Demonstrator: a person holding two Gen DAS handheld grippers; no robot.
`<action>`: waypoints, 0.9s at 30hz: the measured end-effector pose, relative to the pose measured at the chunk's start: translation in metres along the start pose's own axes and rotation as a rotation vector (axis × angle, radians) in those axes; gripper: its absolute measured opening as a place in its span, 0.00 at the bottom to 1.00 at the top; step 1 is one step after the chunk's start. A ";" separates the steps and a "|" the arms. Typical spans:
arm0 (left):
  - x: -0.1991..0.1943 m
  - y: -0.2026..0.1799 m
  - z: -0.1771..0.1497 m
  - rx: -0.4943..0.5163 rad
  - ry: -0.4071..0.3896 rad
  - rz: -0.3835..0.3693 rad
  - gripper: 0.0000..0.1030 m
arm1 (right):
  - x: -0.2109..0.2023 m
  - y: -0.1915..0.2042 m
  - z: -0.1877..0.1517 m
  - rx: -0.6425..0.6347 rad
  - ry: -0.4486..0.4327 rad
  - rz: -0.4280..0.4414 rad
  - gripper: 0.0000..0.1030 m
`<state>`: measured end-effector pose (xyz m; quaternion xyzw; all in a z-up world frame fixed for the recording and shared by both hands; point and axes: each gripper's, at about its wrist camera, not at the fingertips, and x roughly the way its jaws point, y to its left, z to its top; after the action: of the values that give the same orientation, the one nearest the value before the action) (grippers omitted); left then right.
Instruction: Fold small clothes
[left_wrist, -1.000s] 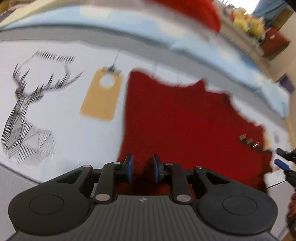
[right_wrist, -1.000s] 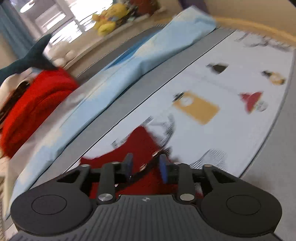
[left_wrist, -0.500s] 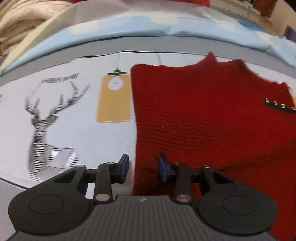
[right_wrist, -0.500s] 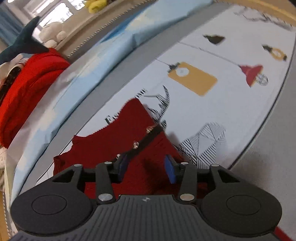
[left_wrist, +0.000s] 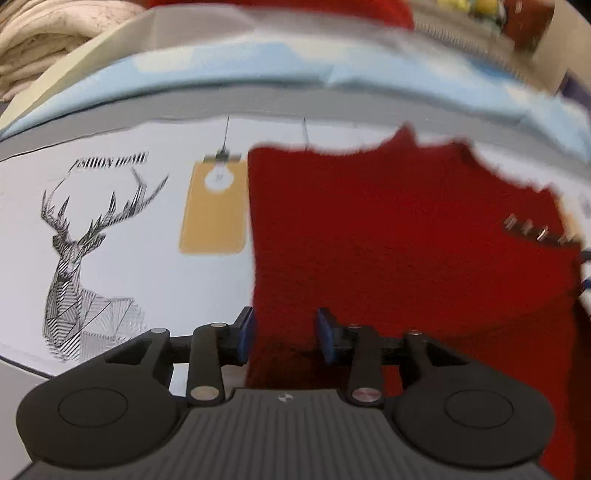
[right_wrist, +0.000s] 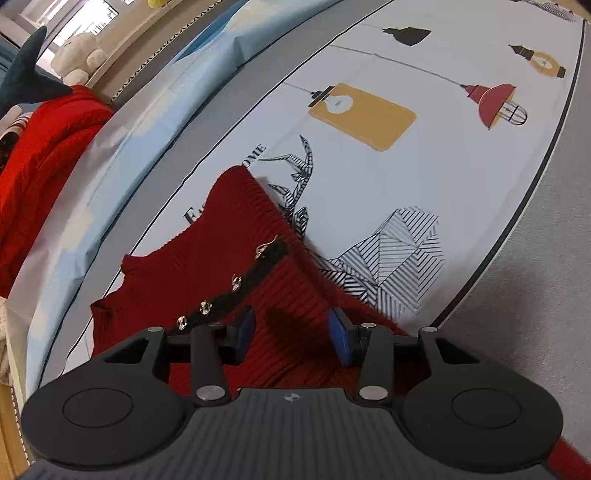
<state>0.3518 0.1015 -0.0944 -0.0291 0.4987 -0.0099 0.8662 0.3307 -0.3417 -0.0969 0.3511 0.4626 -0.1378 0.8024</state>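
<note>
A small red knit garment (left_wrist: 399, 240) lies flat on a white printed mat (left_wrist: 110, 258); it also shows in the right wrist view (right_wrist: 207, 258). A black strip with metal snaps (right_wrist: 236, 284) runs along one edge and shows at the right of the left wrist view (left_wrist: 535, 232). My left gripper (left_wrist: 284, 336) is open over the garment's near left edge, holding nothing. My right gripper (right_wrist: 291, 332) is open just above the garment's near end, next to the snap strip, holding nothing.
A light blue sheet (left_wrist: 295, 85) and grey border run along the mat's far side. A pile of red knitwear (right_wrist: 44, 147) and plush toys (right_wrist: 77, 59) lie beyond it. Cream folded cloth (left_wrist: 40, 55) sits at the far left. The grey surface (right_wrist: 535, 258) borders the mat on the right.
Both grippers have opened wider, from nearly shut a second ago. The garment now lies flat on the mat, and both grippers have drawn back toward its near edge.
</note>
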 end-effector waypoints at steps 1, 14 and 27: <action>-0.003 0.000 0.000 0.001 -0.018 -0.016 0.39 | -0.003 -0.001 0.001 0.007 -0.010 0.011 0.45; -0.092 -0.006 -0.009 0.042 -0.247 -0.006 0.48 | -0.046 0.004 0.002 -0.085 -0.067 0.041 0.47; -0.271 -0.016 -0.127 0.094 -0.464 -0.001 0.72 | -0.267 -0.033 -0.048 -0.432 -0.345 0.268 0.57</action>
<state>0.1055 0.0927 0.0769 0.0096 0.2852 -0.0265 0.9581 0.1393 -0.3592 0.0971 0.2016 0.2876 0.0132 0.9362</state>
